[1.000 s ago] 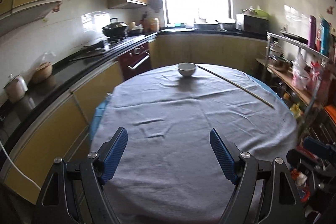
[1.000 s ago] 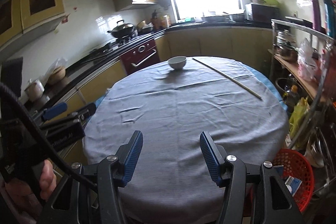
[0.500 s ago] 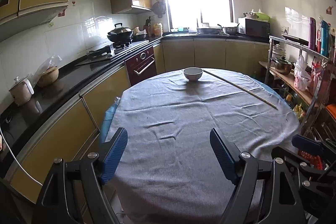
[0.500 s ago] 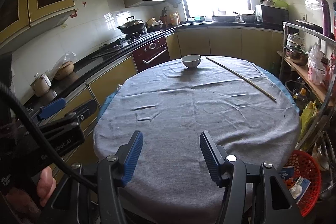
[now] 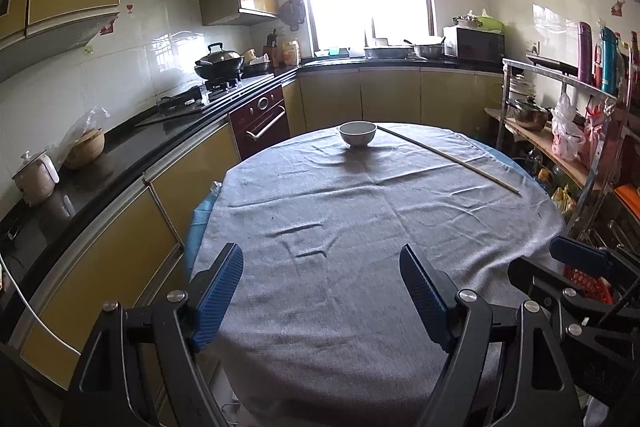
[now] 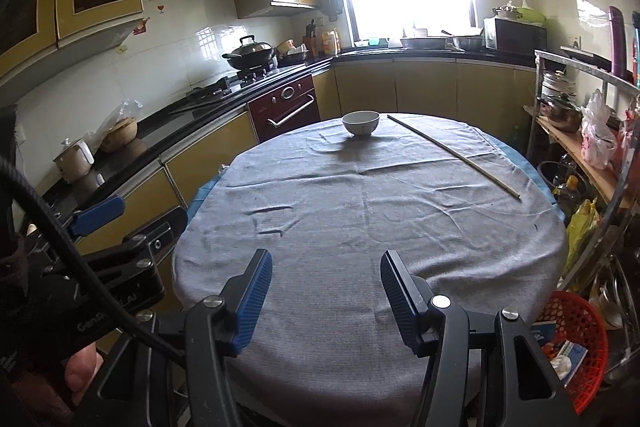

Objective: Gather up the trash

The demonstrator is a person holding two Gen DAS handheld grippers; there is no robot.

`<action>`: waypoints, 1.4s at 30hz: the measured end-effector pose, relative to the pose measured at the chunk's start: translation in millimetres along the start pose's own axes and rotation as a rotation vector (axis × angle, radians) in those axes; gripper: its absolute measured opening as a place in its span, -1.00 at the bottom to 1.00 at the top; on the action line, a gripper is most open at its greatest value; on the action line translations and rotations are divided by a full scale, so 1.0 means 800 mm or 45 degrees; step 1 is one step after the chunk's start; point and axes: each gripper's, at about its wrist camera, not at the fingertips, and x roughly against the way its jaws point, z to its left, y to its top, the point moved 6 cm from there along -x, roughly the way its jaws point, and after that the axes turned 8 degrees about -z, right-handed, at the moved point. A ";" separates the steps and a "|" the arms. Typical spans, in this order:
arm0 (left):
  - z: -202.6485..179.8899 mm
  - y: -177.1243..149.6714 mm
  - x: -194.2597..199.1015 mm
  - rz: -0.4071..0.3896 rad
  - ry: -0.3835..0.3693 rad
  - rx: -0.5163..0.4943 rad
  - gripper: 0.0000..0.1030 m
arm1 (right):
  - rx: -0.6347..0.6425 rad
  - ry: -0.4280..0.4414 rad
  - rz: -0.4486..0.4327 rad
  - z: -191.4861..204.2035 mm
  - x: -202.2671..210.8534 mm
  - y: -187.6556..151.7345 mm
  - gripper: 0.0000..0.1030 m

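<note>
both tongs hang open and empty over the near edge of the grey-clothed table [image 6: 360, 227]. a thin stick [image 6: 452, 151], perhaps the trash, lies far right, running far-left to near-right, nearer the right gripper [image 6: 326, 287] than the left gripper [image 5: 320, 283].

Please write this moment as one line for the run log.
left gripper: open, empty | right gripper: open, empty | table: bowl, stick | red basket: beside table
</note>
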 end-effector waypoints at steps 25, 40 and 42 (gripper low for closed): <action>0.000 -0.002 -0.018 0.039 0.003 0.010 0.58 | 0.042 -0.017 0.016 -0.009 -0.028 0.005 0.17; 0.001 -0.013 -0.086 0.147 -0.074 0.046 0.58 | -0.019 -0.079 0.057 -0.042 -0.081 0.003 0.21; 0.004 -0.021 -0.110 0.193 -0.083 0.071 0.58 | -0.016 -0.108 0.085 -0.054 -0.104 -0.005 0.28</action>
